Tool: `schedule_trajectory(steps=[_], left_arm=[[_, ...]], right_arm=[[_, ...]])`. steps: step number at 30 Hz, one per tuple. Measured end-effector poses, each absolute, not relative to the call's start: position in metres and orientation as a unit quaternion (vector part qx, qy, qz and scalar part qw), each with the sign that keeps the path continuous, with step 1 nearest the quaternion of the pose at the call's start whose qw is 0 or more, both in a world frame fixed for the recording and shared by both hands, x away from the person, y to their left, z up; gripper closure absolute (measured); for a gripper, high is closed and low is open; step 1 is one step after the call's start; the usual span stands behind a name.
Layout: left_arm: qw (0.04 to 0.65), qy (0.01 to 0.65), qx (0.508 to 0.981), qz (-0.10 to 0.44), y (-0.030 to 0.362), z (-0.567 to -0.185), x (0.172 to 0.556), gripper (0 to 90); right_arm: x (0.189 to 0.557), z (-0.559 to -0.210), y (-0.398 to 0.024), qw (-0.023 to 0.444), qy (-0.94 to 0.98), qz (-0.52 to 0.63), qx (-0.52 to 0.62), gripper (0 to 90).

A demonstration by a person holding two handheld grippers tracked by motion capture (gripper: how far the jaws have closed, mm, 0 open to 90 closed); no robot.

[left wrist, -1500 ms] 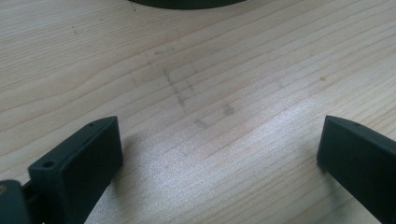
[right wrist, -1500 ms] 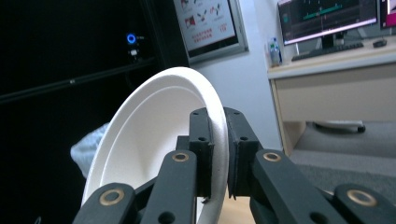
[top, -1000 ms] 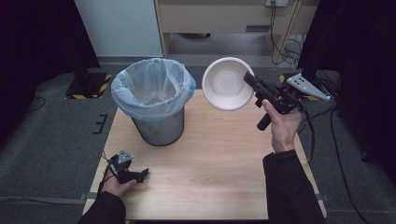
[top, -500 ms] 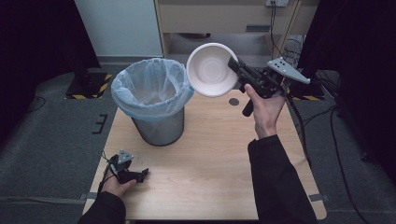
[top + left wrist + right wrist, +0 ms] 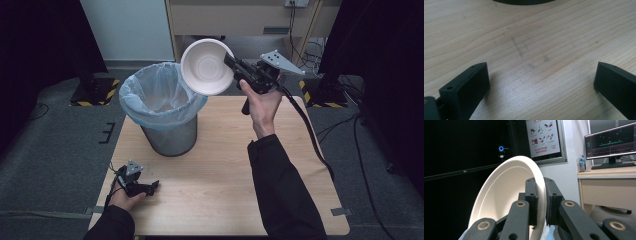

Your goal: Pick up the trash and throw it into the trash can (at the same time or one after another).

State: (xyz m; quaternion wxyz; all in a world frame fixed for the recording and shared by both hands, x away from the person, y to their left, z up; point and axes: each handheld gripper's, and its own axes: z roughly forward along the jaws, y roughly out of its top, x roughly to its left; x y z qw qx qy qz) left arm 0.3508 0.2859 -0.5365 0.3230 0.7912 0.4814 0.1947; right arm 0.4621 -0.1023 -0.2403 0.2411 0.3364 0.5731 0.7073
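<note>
Bowl (image 5: 506,195) rim clamped in right tool (image 5: 540,202), tilted above bin (image 5: 162,112) (high view), left tool (image 5: 536,92) spread wide

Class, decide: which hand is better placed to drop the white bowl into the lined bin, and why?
Right. The right gripper is shut on the white bowl, tilted at the bin's rim. The left gripper rests open on the table.

Obstacle: grey mesh waste bin with pale blue liner (image 5: 165,117), standing far-left on light wooden table (image 5: 220,190).
Free room: bare tabletop right of and before bin.
</note>
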Motion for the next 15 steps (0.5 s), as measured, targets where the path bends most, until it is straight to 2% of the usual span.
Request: schedule_trajectory(steps=[15], left_arm=[[0.323,0.481,0.792,0.194,0.286,-0.536,0.351,0.0]], right_arm=[[0.493,-0.242,-0.043,0.23,0.589,0.7,0.332,83.1]])
